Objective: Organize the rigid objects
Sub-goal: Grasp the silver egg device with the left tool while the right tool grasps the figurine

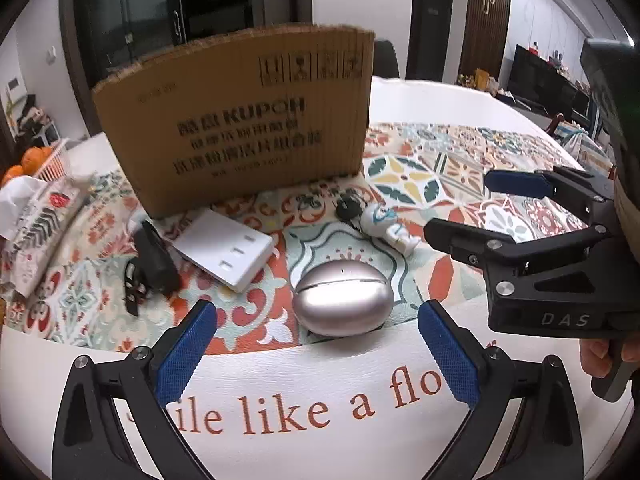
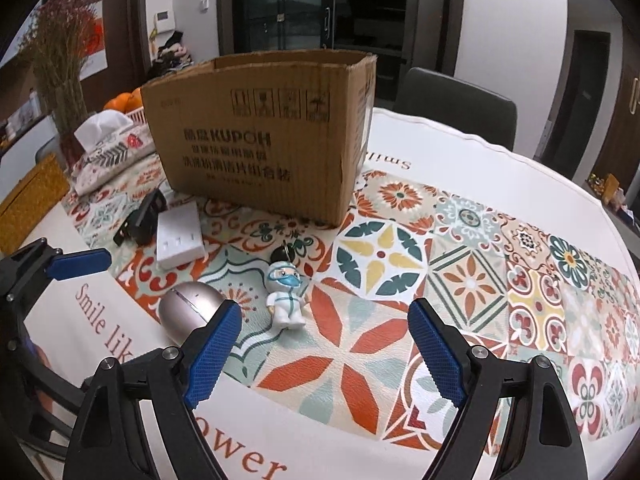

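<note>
Both tools are empty and spread wide over the near edge of the bench [image 1: 304, 364], so nothing is gripped yet and every risk lies in the first pick.

Nearest the left tool [image 1: 318, 354] is the shiny egg-shaped case [image 1: 342, 298], lying between the line of its blue pads on the border of the patterned mat, close to the near edge. It looks smooth and rounded; I would expect it to squirt out from the pads if they close off-centre, and from there it could roll toward the near edge and drop off.

The right tool [image 2: 324, 354] hangs a little further along the same edge, with the small masked figurine [image 2: 286, 300] just ahead of it and toward its left pad. The two tools sit close together here, each showing in the other's view, so reaching for neighbouring things at once could bring them into contact. The figurine's dark key loop could also snag.

Further in, toward the left side of the bench, the white power strip [image 1: 226, 250] and the black adapter [image 1: 154, 266] lie touching or nearly so; lifting one may drag the other.

Farthest back stands the open cardboard box [image 2: 260, 136], likely the destination. It looks light, so a knock on its wall could shove it.
</note>
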`<state>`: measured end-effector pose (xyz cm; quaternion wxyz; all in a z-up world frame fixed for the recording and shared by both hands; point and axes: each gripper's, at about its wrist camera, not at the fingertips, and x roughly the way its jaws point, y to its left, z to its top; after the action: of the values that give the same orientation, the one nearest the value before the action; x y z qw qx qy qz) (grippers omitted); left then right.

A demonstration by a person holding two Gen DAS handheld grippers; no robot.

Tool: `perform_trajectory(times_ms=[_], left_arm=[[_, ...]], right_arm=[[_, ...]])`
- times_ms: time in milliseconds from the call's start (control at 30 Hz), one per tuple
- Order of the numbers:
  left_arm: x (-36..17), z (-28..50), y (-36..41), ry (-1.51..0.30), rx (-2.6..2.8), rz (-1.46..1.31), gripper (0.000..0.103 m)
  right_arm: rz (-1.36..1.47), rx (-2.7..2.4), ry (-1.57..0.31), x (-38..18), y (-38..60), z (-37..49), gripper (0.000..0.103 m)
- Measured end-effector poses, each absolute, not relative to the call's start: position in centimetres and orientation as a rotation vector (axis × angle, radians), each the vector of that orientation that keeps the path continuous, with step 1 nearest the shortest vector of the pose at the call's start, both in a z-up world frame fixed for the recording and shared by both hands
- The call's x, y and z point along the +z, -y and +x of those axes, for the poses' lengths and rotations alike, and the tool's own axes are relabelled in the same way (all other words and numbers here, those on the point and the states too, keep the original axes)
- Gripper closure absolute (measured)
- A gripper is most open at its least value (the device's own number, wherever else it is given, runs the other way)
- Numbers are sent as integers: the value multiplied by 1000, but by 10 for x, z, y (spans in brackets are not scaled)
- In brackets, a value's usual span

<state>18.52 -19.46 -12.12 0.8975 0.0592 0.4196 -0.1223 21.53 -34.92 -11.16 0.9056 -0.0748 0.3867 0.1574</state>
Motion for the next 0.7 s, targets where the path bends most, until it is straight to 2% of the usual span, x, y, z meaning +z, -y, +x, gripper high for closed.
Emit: perform_trajectory(times_ms=[267,567,667,700], left_arm=[[-134,197,200,-887,-272,123,2],[-143,208,201,-892,-278,132,6],[-145,211,201,-896,-287,125,10],[-145,212,200,-897,-291,121,14]], right_arm=[[-128,393,-838,-124,347,233,19],[-91,431,-883,-142,341,255,29],[-80,442,-901,-148,338,263,33],[-79,445,-904,-149,337,264,36]])
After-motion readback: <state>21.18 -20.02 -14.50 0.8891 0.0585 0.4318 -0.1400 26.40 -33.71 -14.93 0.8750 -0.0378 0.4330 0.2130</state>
